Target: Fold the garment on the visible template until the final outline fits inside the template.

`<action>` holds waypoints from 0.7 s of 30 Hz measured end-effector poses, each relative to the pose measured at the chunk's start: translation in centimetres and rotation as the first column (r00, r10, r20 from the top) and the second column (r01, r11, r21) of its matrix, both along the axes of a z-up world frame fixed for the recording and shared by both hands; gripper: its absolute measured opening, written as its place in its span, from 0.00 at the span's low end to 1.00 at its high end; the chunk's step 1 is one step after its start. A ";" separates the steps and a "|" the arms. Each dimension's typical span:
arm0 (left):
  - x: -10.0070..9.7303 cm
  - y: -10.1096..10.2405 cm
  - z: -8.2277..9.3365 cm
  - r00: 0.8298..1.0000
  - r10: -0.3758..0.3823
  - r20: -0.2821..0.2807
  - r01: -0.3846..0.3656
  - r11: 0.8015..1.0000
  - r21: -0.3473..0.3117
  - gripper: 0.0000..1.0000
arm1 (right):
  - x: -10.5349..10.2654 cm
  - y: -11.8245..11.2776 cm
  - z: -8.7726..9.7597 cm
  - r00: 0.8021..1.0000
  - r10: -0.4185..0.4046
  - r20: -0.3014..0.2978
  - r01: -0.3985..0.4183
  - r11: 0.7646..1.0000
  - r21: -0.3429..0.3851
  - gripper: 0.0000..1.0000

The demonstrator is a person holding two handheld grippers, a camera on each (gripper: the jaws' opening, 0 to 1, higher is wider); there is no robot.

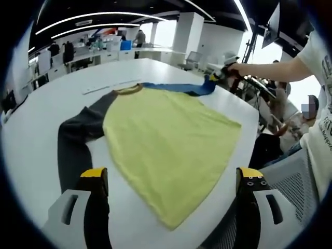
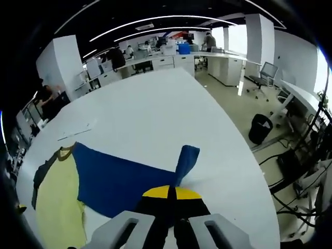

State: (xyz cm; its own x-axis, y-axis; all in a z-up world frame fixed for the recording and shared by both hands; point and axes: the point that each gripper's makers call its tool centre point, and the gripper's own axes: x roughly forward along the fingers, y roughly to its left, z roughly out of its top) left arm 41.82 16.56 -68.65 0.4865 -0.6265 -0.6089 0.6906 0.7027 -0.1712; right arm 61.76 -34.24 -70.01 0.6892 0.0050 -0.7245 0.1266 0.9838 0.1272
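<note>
In the left gripper view I see the shirt (image 1: 166, 150) lying flat on the white table (image 1: 67, 98), its yellow body near the table's near edge, and my left gripper (image 1: 171, 181) hangs wide open above it, gripping nothing. By the table's far right edge my right gripper (image 1: 220, 74) pinches the blue sleeve (image 1: 181, 87). In the right gripper view my right gripper (image 2: 171, 193) is clamped tight on the blue sleeve (image 2: 116, 179), and the cuff (image 2: 185, 162) sticks up.

L tool (image 1: 171, 179) gapes; R tool (image 2: 171, 193) apparently clamped.
</note>
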 end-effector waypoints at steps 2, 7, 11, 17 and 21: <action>0.1 0.0 0.1 1.000 0.005 0.001 -0.005 1.000 -0.007 0.99 | 0.4 0.0 -0.1 1.000 0.010 -0.003 -0.010 1.000 -0.002 0.00; 0.0 0.1 0.4 1.000 0.006 0.006 -0.006 1.000 -0.010 0.99 | 0.9 0.8 0.1 0.999 0.035 -0.010 -0.035 0.999 0.005 0.00; -0.3 0.0 0.3 1.000 -0.006 0.003 0.006 1.000 -0.005 0.99 | 1.3 2.0 0.4 0.999 0.047 -0.007 -0.047 0.999 0.012 0.00; -0.7 -0.1 0.2 1.000 -0.021 -0.003 0.021 1.000 -0.001 0.99 | 1.9 3.7 0.8 0.997 0.076 -0.006 -0.076 0.997 0.021 0.00; -0.9 -0.2 0.2 1.000 -0.019 0.003 0.019 1.000 -0.001 0.99 | 2.3 4.8 1.0 0.995 0.096 -0.002 -0.096 0.995 0.027 0.00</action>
State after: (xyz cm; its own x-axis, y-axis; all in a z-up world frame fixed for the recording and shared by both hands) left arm 40.97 16.41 -68.40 0.4759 -0.6366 -0.6068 0.7045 0.6890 -0.1702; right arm 64.02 -29.43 -69.00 0.6820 0.0900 -0.7258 0.0326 0.9877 0.1531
